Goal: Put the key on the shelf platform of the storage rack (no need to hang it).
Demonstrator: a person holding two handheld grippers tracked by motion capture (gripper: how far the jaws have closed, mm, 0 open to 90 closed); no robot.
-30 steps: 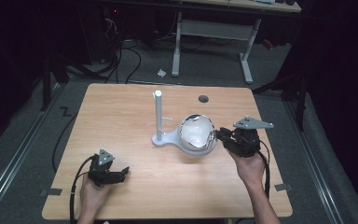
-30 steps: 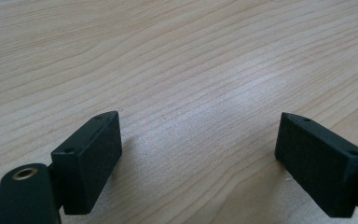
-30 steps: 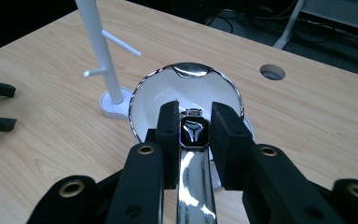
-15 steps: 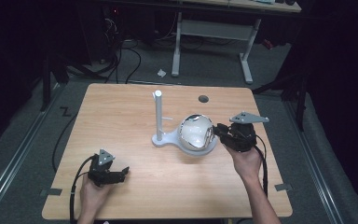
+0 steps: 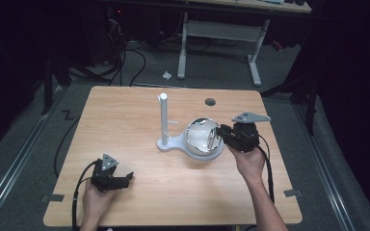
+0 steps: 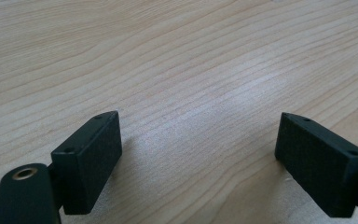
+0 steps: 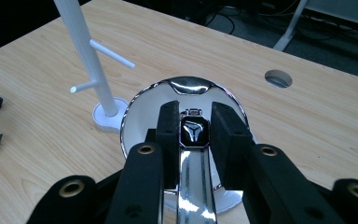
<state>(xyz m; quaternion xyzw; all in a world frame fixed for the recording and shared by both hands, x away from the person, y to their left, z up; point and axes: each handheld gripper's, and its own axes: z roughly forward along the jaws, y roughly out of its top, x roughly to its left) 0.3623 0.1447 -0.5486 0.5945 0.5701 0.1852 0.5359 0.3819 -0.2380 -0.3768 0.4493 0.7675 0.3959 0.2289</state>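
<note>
Clamping the chrome handle [image 7: 193,186] of the shiny cup [image 5: 203,138], the right hand-held gripper [image 7: 193,135] grips it beside the white stand [image 5: 165,126].

Shiny chrome cup [image 5: 204,138], white stand [image 5: 164,120]

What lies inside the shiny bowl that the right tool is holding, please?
Inside the shiny bowl, only its mirrored wall shows. The right tool, clamped on its handle, covers the near part, so that part stays unknown.
</note>
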